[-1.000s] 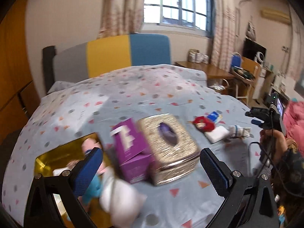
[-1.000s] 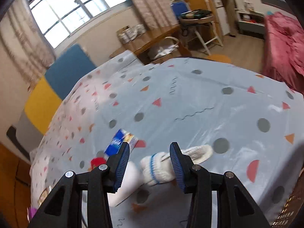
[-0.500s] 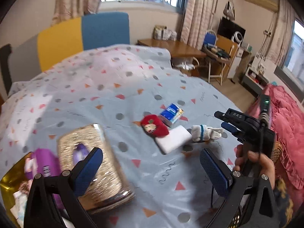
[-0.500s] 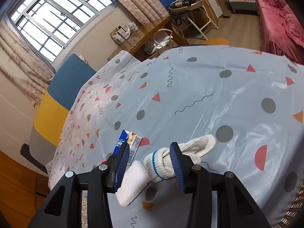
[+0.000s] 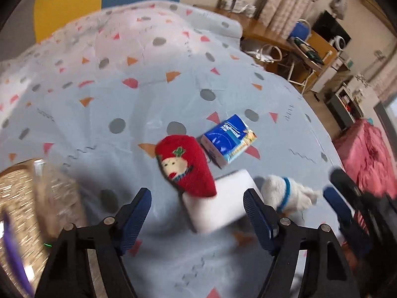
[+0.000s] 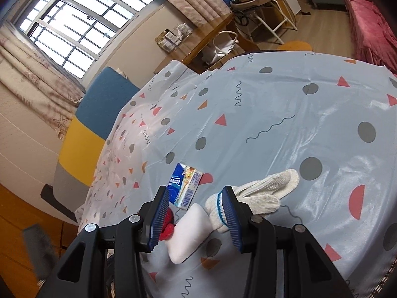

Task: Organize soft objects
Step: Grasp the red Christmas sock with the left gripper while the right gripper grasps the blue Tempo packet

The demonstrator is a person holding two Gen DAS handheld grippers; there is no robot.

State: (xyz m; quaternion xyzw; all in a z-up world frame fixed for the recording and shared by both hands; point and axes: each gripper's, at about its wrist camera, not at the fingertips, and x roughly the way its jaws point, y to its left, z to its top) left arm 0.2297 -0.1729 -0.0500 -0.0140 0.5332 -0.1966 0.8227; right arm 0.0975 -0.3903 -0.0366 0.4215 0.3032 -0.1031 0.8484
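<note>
**Left gripper swings onto the remaining pile**

Bedspread (image 5: 173, 94) now fills the left view, the gold box (image 5: 22, 198) slipping to its edge. Left gripper (image 5: 197, 213), jaws closing around nothing yet, frames the sponge (image 5: 218, 208) and red toy (image 5: 187, 166). Right gripper (image 6: 196, 217) hovers unclenched and empty beside the glove (image 6: 258, 196).

Under my left gripper (image 5: 197, 213), with its blue ribbed pads (image 5: 135, 217) on black arms, I see a pale blue sheet (image 5: 148, 104) scattered with grey dots, red and orange triangles and dark squiggles. Just ahead of the pads lies a red pouch (image 5: 186, 164) with a cream face and a green sprig stitched on it. Partly under it is a plain white sponge (image 5: 218, 203). Beyond sits a blue and white tissue pack (image 5: 227, 140) with a yellow edge. To the right is a white knit glove (image 5: 285, 193) with a blue cuff band. Far left I see a glittery gold box (image 5: 22, 198).
</note>
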